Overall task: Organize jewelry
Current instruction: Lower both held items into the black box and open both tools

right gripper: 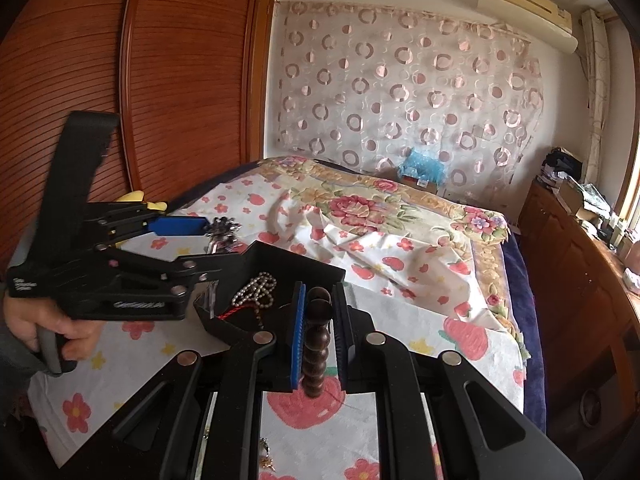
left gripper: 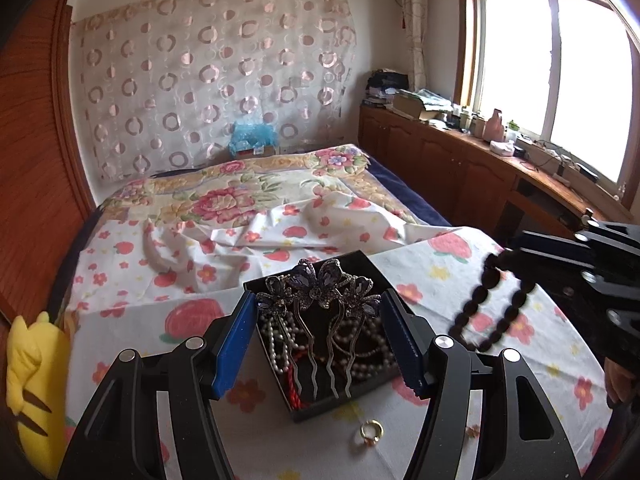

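A black jewelry box (left gripper: pixel 362 258) sits on the flowered sheet and holds pearl strands (left gripper: pixel 372 338), a red cord and purple butterfly hairpins (left gripper: pixel 320 286). My left gripper (left gripper: pixel 318 314) is open, its blue pads either side of the hairpins, which stand between them; contact is unclear. My right gripper (right gripper: pixel 318 294) is shut on a dark wooden bead bracelet (right gripper: pixel 316 344), just right of the box (right gripper: pixel 296 262). The bracelet hangs as a loop in the left wrist view (left gripper: pixel 494 304). A gold ring (left gripper: pixel 371 430) lies on the sheet before the box.
A yellow plush toy (left gripper: pixel 34 384) lies at the left of the bed. A wooden cabinet run (left gripper: pixel 460 164) with clutter stands under the window at right. A wooden wardrobe (right gripper: pixel 160 80) stands on the left. A small trinket (right gripper: pixel 266 460) lies under my right gripper.
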Demonstrator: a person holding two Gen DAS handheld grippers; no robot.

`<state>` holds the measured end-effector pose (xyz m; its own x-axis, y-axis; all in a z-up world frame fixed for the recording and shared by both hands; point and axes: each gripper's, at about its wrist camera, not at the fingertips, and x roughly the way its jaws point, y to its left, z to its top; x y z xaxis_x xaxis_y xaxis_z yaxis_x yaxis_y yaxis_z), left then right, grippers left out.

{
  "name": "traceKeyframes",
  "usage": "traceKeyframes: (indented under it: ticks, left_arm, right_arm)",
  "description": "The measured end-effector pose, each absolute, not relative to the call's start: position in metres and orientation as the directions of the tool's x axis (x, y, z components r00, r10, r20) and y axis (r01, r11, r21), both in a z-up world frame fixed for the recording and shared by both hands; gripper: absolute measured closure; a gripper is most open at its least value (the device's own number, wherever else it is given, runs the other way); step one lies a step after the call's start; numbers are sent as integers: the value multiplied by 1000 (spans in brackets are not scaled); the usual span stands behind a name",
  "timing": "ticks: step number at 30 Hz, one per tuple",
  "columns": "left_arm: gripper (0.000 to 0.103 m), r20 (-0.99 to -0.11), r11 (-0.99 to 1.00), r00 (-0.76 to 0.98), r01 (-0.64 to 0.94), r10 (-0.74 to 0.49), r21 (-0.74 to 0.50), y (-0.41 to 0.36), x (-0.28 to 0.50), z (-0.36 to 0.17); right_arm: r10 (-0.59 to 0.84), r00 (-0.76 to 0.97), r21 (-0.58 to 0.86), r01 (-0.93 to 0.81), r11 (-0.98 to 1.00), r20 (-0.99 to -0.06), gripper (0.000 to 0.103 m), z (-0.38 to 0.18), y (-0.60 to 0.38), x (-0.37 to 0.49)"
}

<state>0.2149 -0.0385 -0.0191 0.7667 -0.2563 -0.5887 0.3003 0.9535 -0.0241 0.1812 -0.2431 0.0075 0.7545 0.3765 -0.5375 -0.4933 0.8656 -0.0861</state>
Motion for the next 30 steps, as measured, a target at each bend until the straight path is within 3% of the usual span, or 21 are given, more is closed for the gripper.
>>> traceKeyframes:
  ticks: [12,15,30]
  left_arm:
    - [42,-641,963,736,269,-216,-16,-40,236,-43]
    - [35,-621,964,753,263,-221,-24,-37,233,-40]
    - [33,-581,976,788,213,-203,-51,3,211,-27]
  right_arm:
    - [381,755,-87,-497,863,-533,88,9,-245,181]
    - [382,756,-90,-499,862,-532,88,9,-245,181]
    - [430,750,-47,-520,853,-503,88,9,-212,204]
